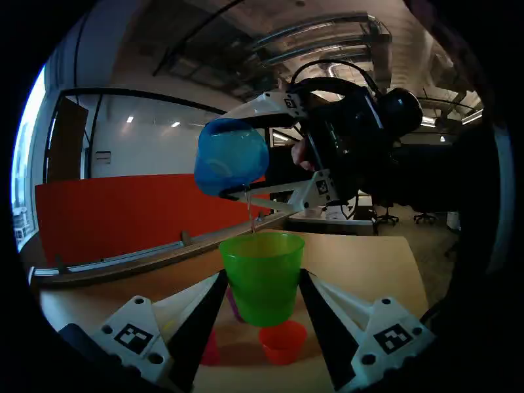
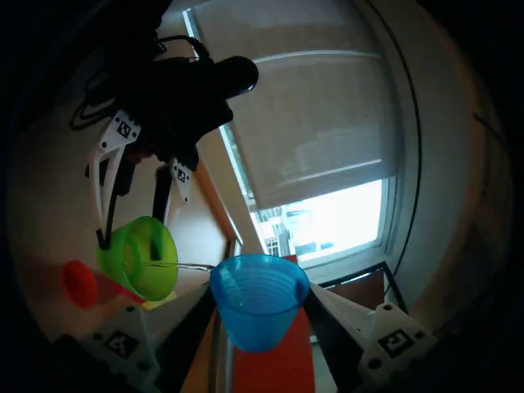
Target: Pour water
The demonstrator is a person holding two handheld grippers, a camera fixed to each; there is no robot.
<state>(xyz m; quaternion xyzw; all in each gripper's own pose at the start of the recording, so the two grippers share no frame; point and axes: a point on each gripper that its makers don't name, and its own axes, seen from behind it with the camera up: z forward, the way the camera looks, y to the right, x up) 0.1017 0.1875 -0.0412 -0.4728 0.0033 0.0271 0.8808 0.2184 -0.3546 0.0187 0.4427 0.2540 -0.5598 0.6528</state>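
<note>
The wooden desk (image 1: 367,262) runs off toward a red partition (image 1: 118,216) behind its far edge. Above the desk's near edge, the left tongs (image 1: 262,275) are closed on a green plastic cup (image 1: 262,291), one finger pressing each side. The cup is upright and appears to be held clear of the desk top. The right tongs (image 2: 260,291) clamp a blue plastic cup (image 2: 259,314) the same way. In the left gripper view that blue cup hangs above and just behind the green one, tipped steeply with its mouth downward. Below the green cup, near the desk's near edge, sit a small orange cup (image 1: 283,340), a pink one (image 1: 211,350) and a purple one (image 1: 232,306).

A thin stream of water (image 1: 250,209) falls from the blue cup's lower lip and enters the green cup close to its far rim.

That narrow margin seems the main risk. A slight drift of either hand, or a sharper tilt that throws the stream farther, could send water past the rim. It would then spill onto the desk and the small cups. The tapered green cup may also slide down between the fingers as it gains weight.
</note>
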